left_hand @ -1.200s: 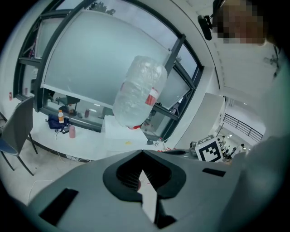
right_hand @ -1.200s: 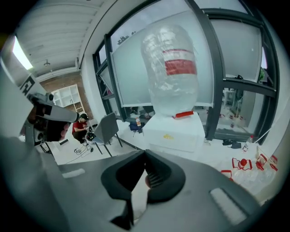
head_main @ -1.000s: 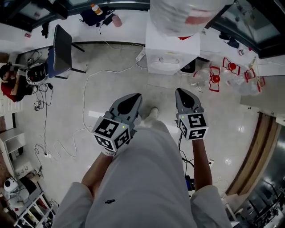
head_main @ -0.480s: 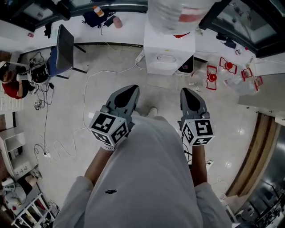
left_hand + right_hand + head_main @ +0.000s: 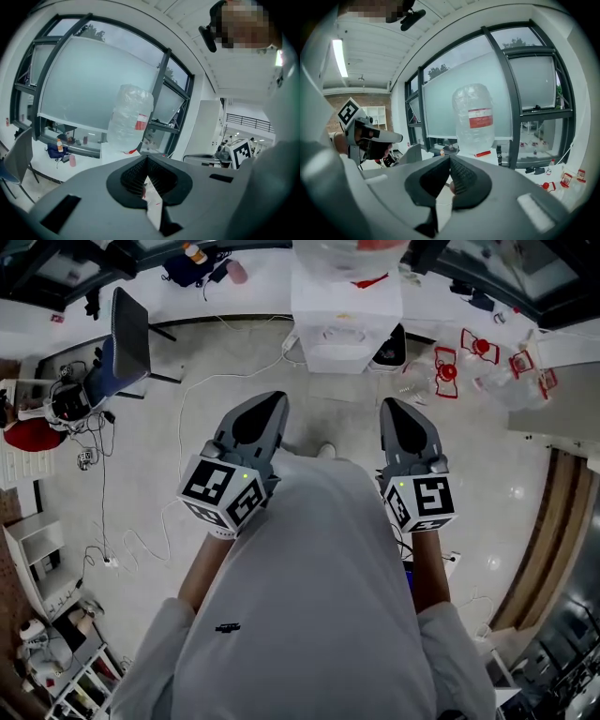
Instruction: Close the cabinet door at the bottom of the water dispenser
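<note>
Facing water dispenser (image 5: 342, 329) | bottle (image 5: 471, 101) label (image 5: 480, 118) red, print seemingly illegible

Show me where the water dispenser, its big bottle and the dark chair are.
water dispenser (image 5: 345, 310), head view, on its white body.
bottle (image 5: 481, 118), right gripper view, on its red label.
chair (image 5: 131, 334), head view, on its dark backrest.

left tongs (image 5: 266, 401): jaws together | right tongs (image 5: 395, 409): jaws together | both pointed forward, side by side
</note>
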Demonstrator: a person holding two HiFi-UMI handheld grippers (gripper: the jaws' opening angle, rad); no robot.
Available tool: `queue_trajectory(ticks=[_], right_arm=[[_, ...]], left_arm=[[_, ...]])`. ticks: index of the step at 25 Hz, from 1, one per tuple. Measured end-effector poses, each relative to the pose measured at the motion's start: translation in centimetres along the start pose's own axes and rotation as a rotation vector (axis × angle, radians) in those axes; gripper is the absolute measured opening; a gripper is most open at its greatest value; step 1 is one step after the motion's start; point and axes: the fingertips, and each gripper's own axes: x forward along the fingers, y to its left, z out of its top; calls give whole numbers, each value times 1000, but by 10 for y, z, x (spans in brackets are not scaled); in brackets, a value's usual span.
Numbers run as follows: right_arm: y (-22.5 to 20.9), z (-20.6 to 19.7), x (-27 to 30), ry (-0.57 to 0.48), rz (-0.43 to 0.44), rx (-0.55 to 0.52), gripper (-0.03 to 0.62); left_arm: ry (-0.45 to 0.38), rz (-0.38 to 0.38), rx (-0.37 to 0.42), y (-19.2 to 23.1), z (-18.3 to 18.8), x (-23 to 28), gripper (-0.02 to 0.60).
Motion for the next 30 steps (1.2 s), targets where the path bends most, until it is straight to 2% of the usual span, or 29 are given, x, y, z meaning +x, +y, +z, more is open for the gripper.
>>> queue_trajectory(ticks=[11, 20, 30], right_arm=[[4, -1, -16, -11, -15, 31, 11], [17, 7, -14, 6, 46, -27, 11], [13, 3, -20, 15, 33, -3, 11]], left_arm=[[3, -10, 6, -13, -4, -8, 0], [4, -9, -3, -16, -6, -12, 0], [4, -12, -23, -21, -8, -11, 0]])
